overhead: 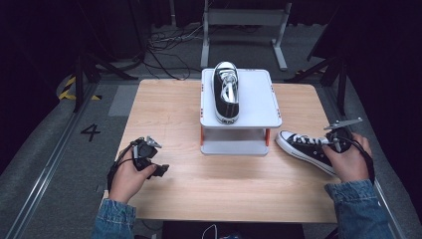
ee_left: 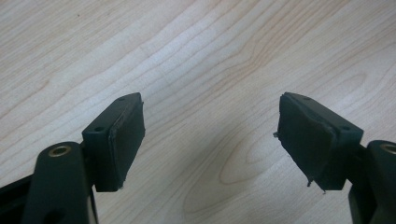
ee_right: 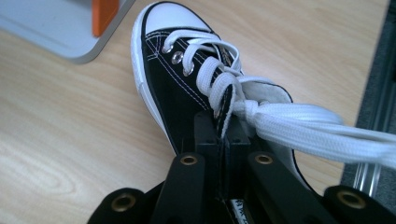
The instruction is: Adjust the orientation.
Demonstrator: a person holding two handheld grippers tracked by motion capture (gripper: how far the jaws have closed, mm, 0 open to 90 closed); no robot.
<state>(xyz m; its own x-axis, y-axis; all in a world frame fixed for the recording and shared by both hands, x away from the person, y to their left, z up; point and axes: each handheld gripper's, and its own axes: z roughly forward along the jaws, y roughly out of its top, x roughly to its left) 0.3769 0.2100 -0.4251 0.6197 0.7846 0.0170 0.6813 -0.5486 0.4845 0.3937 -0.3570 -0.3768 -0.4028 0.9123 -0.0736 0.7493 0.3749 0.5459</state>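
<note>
The right gripper is clamped on the black canvas sneaker that lies at the right edge of the wooden table, its white toe cap toward the grey 2-tier stand. In the right gripper view the jaws are pressed together on the sneaker's side wall at the opening, beside the white laces, which trail off to the right. A second black sneaker sits on the stand's top shelf, toe pointing away from the person. The left gripper rests low over bare tabletop near the left front corner, jaws spread wide with nothing between them, well apart from both shoes.
</note>
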